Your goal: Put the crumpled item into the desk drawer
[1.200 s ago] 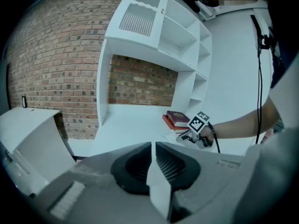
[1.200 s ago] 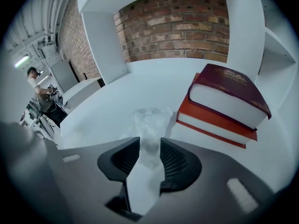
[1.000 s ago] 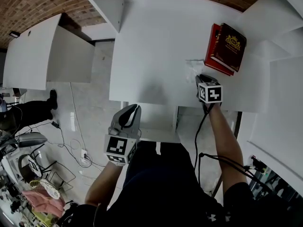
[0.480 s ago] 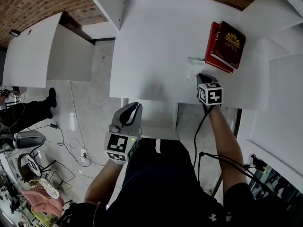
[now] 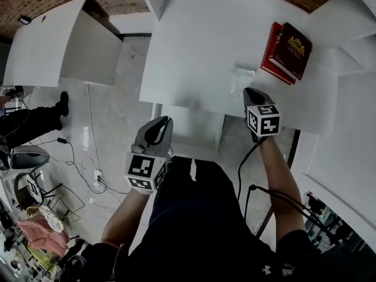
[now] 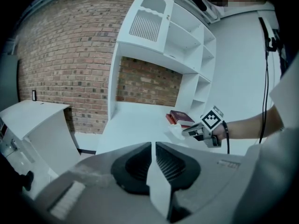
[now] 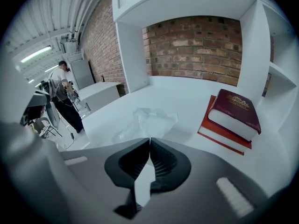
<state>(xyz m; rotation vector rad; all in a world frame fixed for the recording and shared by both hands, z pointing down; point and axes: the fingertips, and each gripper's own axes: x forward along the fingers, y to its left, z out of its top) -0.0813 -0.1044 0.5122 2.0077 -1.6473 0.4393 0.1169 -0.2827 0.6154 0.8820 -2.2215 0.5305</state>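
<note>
Right gripper [image 7: 150, 139]: jaws closed to a sliver right at the near edge of the crumpled plastic wrap [image 7: 152, 118], apparently pinching a thin fold of it. The wrap sits on the desk [image 7: 187, 90] straight ahead of the jaws, with stacked books [image 7: 233, 112] off to their right. It is likely very light, soft, springy and slick, so grab a bunched ridge, not a single flap, and hold firm. Left gripper [image 6: 153, 144]: jaws together, empty, low off the desk front. Drawer not made out.
</note>
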